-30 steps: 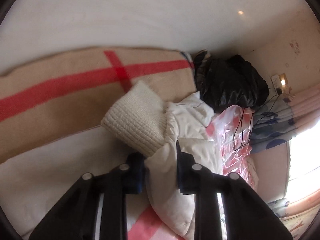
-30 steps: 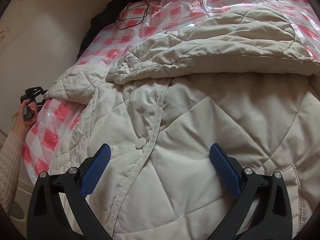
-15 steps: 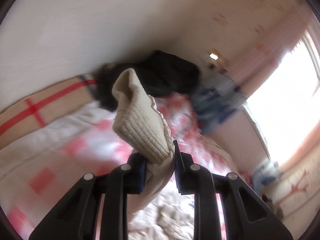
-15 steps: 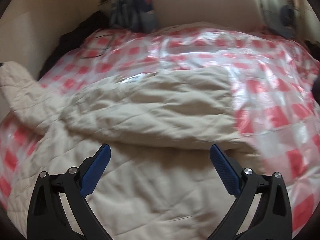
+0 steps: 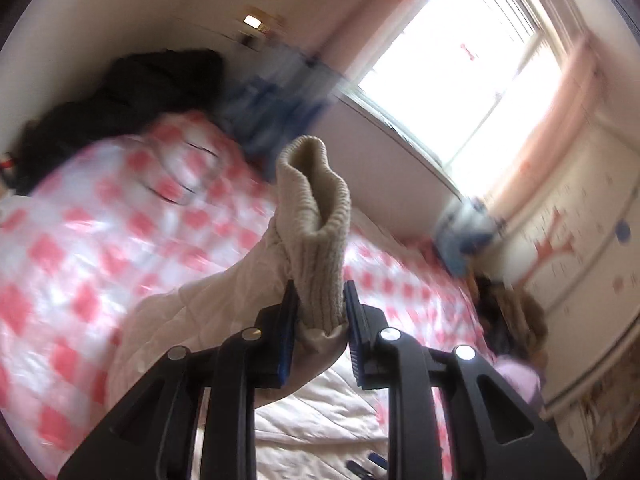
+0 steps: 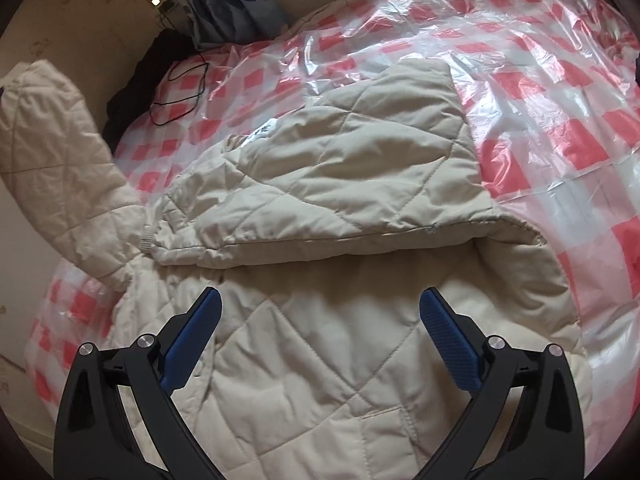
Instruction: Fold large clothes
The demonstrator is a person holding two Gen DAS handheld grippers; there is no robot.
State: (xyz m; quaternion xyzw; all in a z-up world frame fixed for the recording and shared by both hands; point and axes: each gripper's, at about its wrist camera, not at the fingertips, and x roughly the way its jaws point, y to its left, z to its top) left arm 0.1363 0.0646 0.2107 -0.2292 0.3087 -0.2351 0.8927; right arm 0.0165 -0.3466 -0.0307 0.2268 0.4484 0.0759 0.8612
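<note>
The quilted jacket's (image 6: 340, 184) sleeve is rising inward, its cuff (image 5: 316, 240) pinched by the left gripper (image 5: 320, 332); the right gripper (image 6: 320, 340) is gaping empty, so folding is starting.

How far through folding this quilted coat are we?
Early. Done: the cream quilted coat lies spread on the checked plastic sheet with its hood flat. In hand: the left gripper pinches the ribbed cuff, lifting that sleeve. Left: laying the sleeve across, then folding the body. The right gripper hovers open.

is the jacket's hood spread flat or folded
Spread flat: the hood lies open on the checkered plastic sheet, above the jacket body.
</note>
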